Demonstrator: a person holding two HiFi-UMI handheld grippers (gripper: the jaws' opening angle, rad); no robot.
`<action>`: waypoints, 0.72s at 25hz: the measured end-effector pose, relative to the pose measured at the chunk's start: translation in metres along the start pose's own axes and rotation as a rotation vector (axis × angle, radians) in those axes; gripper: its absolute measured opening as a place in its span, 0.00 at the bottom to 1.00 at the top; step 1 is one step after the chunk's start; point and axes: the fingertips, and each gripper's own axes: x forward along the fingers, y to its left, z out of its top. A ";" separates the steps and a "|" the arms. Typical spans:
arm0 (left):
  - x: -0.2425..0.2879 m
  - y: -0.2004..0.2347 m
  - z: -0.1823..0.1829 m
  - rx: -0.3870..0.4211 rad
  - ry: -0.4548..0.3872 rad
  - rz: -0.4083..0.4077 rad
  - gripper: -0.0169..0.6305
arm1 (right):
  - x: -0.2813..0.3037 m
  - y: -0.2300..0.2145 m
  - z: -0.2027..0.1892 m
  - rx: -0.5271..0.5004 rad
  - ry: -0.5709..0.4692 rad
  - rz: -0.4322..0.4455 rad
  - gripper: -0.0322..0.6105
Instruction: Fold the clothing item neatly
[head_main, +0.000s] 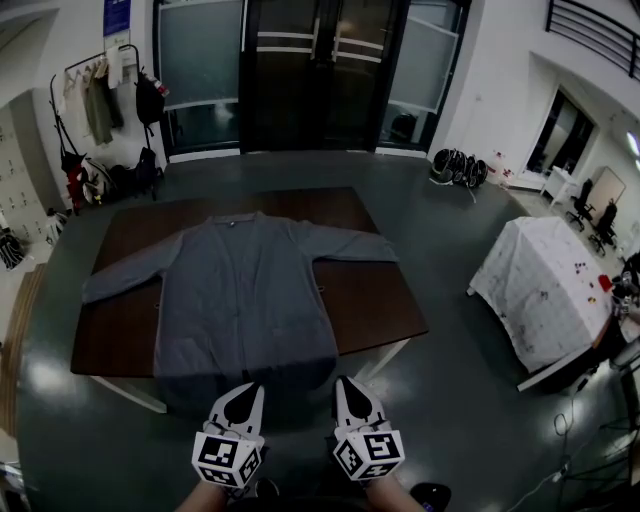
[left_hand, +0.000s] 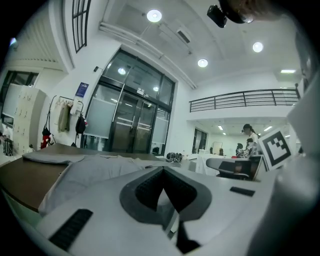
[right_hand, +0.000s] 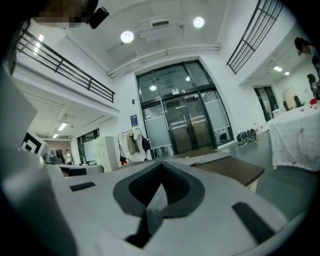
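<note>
Large hall with glass doors (head_main: 320, 70) at the back, a coat rack (head_main: 100, 110) on the left and a white-draped table (head_main: 545, 285) on the right. In the middle stands the dark brown surface (head_main: 375, 295).

The grey cardigan (head_main: 245, 290) lies flat on it, front up and collar at the far edge. The left sleeve (head_main: 125, 272) and right sleeve (head_main: 345, 243) are spread out to the sides. The hem (head_main: 250, 375) droops over the near edge, towards me.

Step in hand: the approach. No fold has been made yet, judging by how flat and fully open the garment lies.

Pose: the left gripper (head_main: 245, 400) and right gripper (head_main: 352, 398) are side by side just short of the hem, held roughly level and pointing at the garment. The left gripper view looks along the cloth, and the right gripper view takes in the surface's right corner.

Fingers: both pairs are closed tip to tip with nothing between them. The cloth seen in the gripper views lies beyond the tips and is not pinched.

Next move, my judgement:
- Open both pairs of fingers.
- Choose two matching points, either the hem corners or a sleeve and its side seam.
- Pinch only the layers I mean to take.
- Lift evenly so the fold line runs straight.

Risk: the overhanging hem may slide off the surface if I tug it towards me.
</note>
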 end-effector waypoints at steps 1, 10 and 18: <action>0.010 -0.002 0.000 0.003 0.004 0.012 0.04 | 0.006 -0.011 0.002 0.005 0.003 0.008 0.03; 0.113 -0.047 0.013 0.018 0.023 0.104 0.04 | 0.056 -0.130 0.038 0.021 0.028 0.087 0.03; 0.181 -0.079 0.022 -0.010 -0.009 0.195 0.04 | 0.081 -0.219 0.056 0.034 0.043 0.122 0.03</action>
